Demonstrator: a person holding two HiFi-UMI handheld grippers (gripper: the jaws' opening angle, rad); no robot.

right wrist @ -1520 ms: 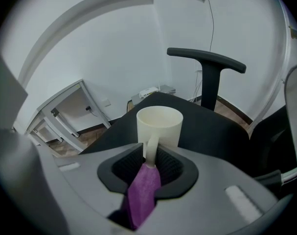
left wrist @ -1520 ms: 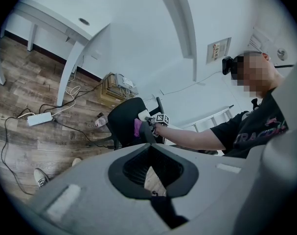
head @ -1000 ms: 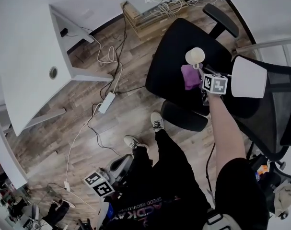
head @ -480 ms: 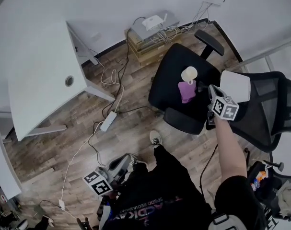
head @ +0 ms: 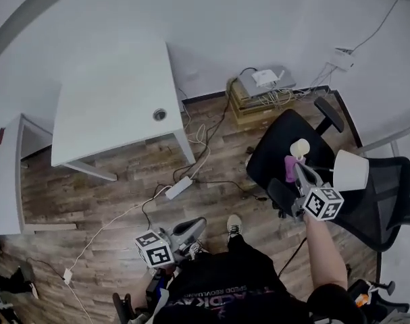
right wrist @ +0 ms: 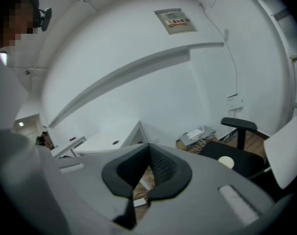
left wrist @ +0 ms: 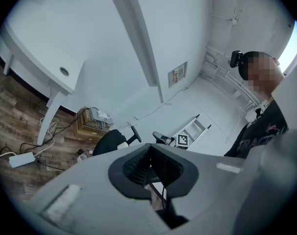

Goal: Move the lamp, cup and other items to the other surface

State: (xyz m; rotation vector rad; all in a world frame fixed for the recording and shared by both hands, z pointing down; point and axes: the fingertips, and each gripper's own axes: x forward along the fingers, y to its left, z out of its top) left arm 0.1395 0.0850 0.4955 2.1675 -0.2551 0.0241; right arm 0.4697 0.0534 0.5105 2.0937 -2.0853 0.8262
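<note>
On the black office chair's seat (head: 275, 147) stand a cream cup (head: 299, 147), a purple item (head: 290, 168) and a lamp with a white shade (head: 350, 171). My right gripper (head: 301, 173) hovers at the seat's front edge, right beside the purple item, jaws shut with nothing seen between them. Its own view looks over the cup (right wrist: 226, 161) and the lamp shade (right wrist: 285, 151) toward the white desk (right wrist: 109, 142). My left gripper (head: 191, 228) hangs low by the person's legs, shut and holding nothing.
The white desk (head: 117, 103) stands at the left with a cable hole in its top. A power strip (head: 180, 187) and cables lie on the wood floor between desk and chair. A crate with a router (head: 259, 86) sits against the wall.
The head view has swung left, bringing the desk toward the middle. The right gripper has drawn back from over the seat to its front edge. Cup, purple item and lamp stay put.
</note>
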